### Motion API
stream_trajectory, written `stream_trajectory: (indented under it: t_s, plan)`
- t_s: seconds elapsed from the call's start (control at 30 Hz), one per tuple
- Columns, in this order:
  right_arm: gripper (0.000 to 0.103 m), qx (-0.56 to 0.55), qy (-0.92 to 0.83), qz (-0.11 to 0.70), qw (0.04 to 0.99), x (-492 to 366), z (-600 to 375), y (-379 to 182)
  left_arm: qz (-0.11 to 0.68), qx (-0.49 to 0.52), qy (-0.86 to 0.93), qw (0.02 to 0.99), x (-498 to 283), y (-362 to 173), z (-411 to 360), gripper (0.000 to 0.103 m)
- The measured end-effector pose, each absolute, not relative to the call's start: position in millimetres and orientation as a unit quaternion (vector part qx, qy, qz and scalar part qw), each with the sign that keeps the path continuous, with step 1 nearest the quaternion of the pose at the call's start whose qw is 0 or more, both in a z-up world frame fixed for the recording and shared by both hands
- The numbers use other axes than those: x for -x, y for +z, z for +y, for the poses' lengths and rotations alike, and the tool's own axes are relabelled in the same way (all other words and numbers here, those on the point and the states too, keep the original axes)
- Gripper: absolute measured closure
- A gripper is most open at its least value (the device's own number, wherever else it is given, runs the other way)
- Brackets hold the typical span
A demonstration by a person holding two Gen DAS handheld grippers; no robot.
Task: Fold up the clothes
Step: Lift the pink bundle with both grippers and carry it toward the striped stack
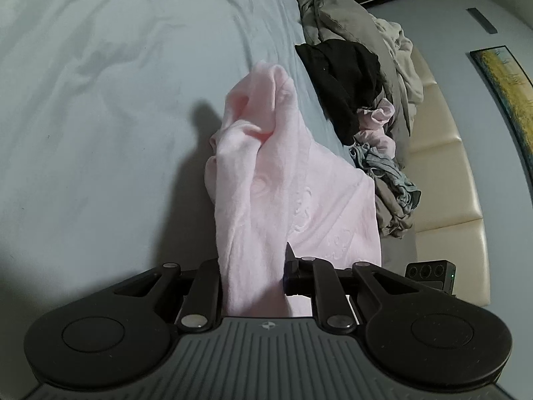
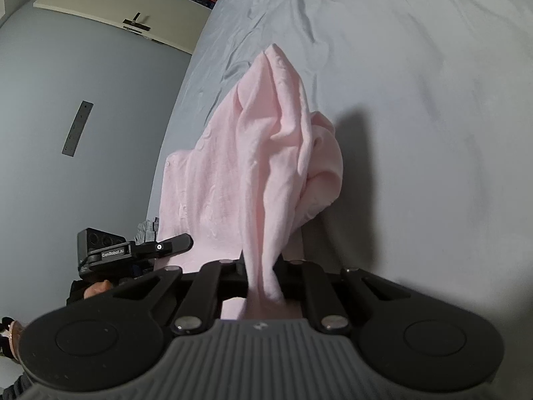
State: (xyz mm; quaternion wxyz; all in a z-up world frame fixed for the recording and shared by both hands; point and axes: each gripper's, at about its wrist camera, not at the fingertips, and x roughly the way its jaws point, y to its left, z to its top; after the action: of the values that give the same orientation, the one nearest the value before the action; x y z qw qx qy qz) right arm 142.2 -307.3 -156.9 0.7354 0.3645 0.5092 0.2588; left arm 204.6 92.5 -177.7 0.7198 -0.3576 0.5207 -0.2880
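Observation:
A pale pink garment [image 1: 286, 186] with faint embossed motifs hangs bunched above the light blue bed sheet [image 1: 100, 100]. My left gripper [image 1: 253, 276] is shut on one part of its edge; the cloth covers the fingertips. In the right wrist view the same pink garment [image 2: 260, 166] drapes forward from my right gripper [image 2: 263, 283], which is shut on another part of its edge. The left gripper [image 2: 166, 248] shows there at the left, beside the cloth.
A pile of clothes lies along the bed's right side: a black garment [image 1: 346, 76], grey fabric [image 1: 333, 10], pink and blue-grey pieces [image 1: 389, 166]. A cream padded headboard [image 1: 443, 173] stands beyond. The wrinkled sheet [image 2: 416, 83] spreads wide. A grey wall [image 2: 83, 150] stands left.

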Motion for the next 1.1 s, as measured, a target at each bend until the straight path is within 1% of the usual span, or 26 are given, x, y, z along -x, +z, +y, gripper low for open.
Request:
stream_trajectory:
  t_s: [0.27,0.6,0.73,0.93,1.1]
  plan:
    - [0.092,-0.373,0.262,0.504,0.733,-143,-313,-152,0.500,0.350,-0.310,0.729,-202,-161,93,0.093]
    - [0.092,-0.371,0.308,0.449,0.752,-150,-291,-76,0.432,0.376,-0.327,0.752,-192,-83,120,0.093]
    - [0.092,-0.353,0.328,0.447,0.753,-147,-256,-46,0.415,0.380,-0.309,0.767,-172,-52,153,0.093]
    - [0.092,-0.319,0.372,0.459,0.741,-141,-184,-15,0.389,0.399,-0.261,0.788,-140,-28,224,0.093]
    - [0.092,-0.320,0.397,0.465,0.723,-145,-111,-13,0.373,0.405,-0.224,0.804,-117,-15,290,0.093]
